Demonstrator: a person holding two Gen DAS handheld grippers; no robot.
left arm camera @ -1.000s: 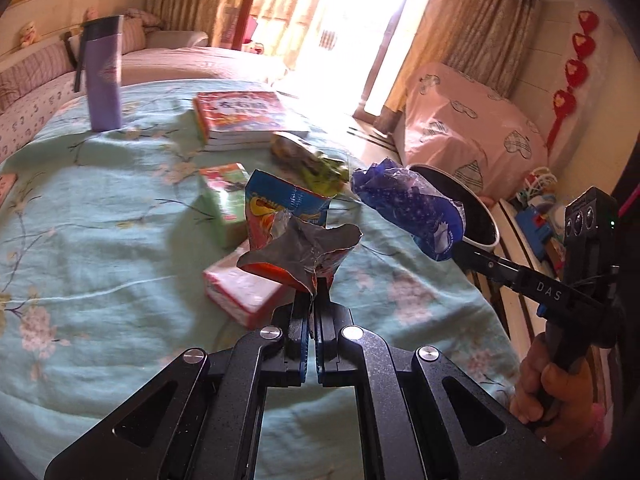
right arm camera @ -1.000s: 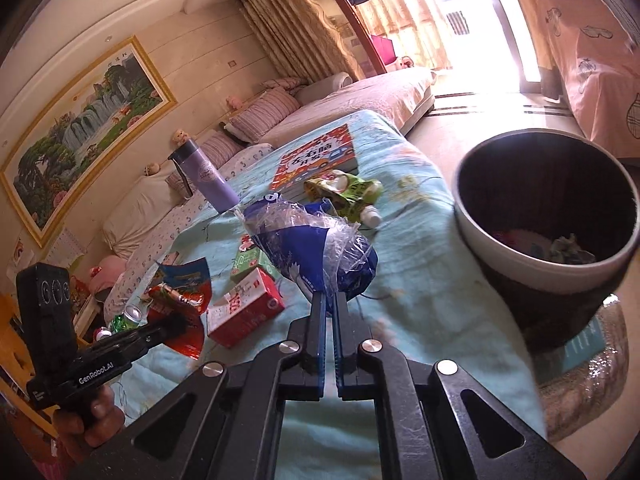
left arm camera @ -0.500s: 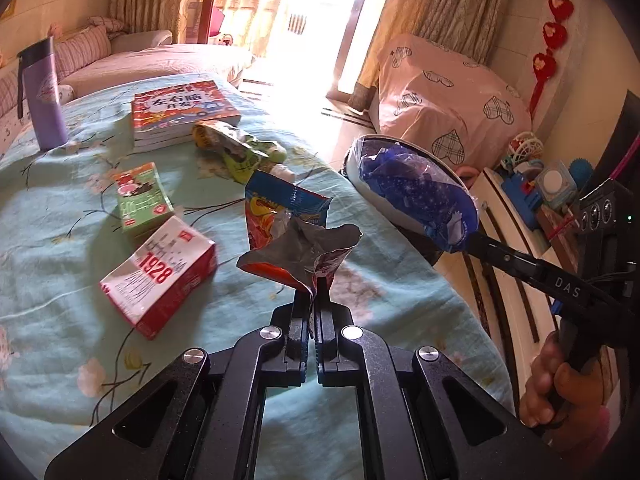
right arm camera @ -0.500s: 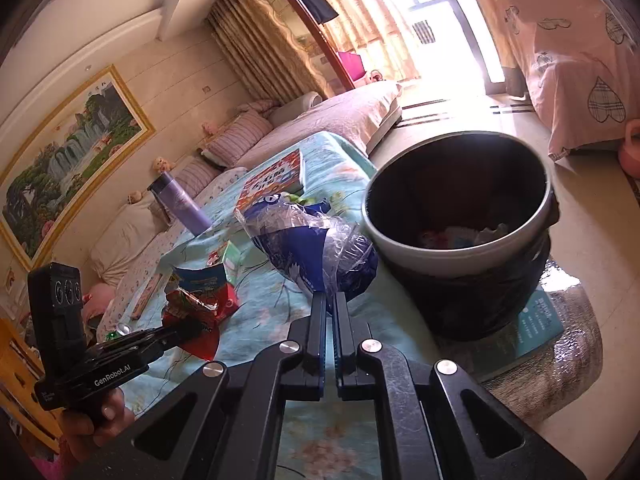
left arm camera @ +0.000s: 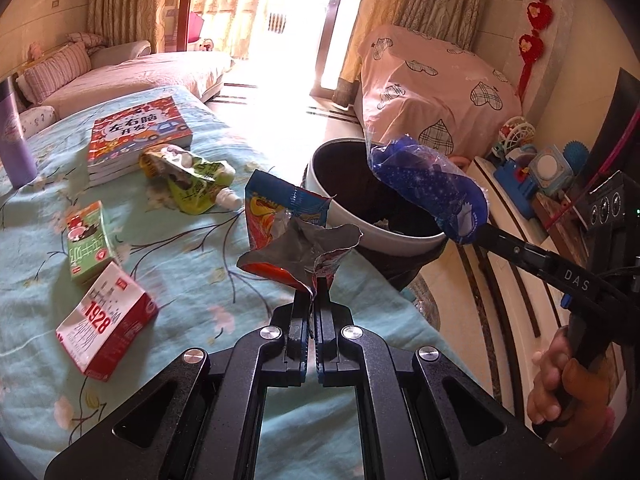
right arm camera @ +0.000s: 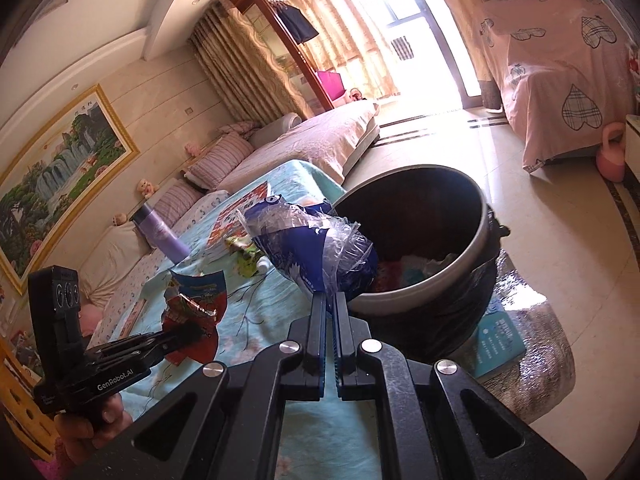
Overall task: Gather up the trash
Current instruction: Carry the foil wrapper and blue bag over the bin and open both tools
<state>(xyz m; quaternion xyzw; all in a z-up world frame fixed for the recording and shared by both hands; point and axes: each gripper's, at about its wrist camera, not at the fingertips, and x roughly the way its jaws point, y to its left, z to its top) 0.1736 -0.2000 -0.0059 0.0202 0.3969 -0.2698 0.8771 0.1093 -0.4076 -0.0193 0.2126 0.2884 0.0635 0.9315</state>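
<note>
My left gripper [left arm camera: 315, 286] is shut on a torn red and blue snack bag [left arm camera: 288, 236] with a silver lining, held above the table's edge; it also shows in the right wrist view [right arm camera: 196, 312]. My right gripper [right arm camera: 329, 298] is shut on a crumpled blue plastic wrapper [right arm camera: 316, 252], held over the near rim of the trash bin [right arm camera: 472, 264]. In the left wrist view the wrapper [left arm camera: 432, 188] hangs above the bin [left arm camera: 348, 216]. The bin has a white rim, a dark inside and some trash in it.
On the floral teal tablecloth [left arm camera: 192, 248] lie a green pouch [left arm camera: 192, 180], a green carton [left arm camera: 86, 244], a red and white "1928" carton [left arm camera: 106, 324], a children's book [left arm camera: 136, 130] and a purple flask [left arm camera: 14, 148]. A silver mat [right arm camera: 532, 344] lies under the bin.
Both grippers have moved right, toward the bin, carrying their trash. The blue wrapper went from above the table to over the bin's rim. The bin looms larger in both views.
</note>
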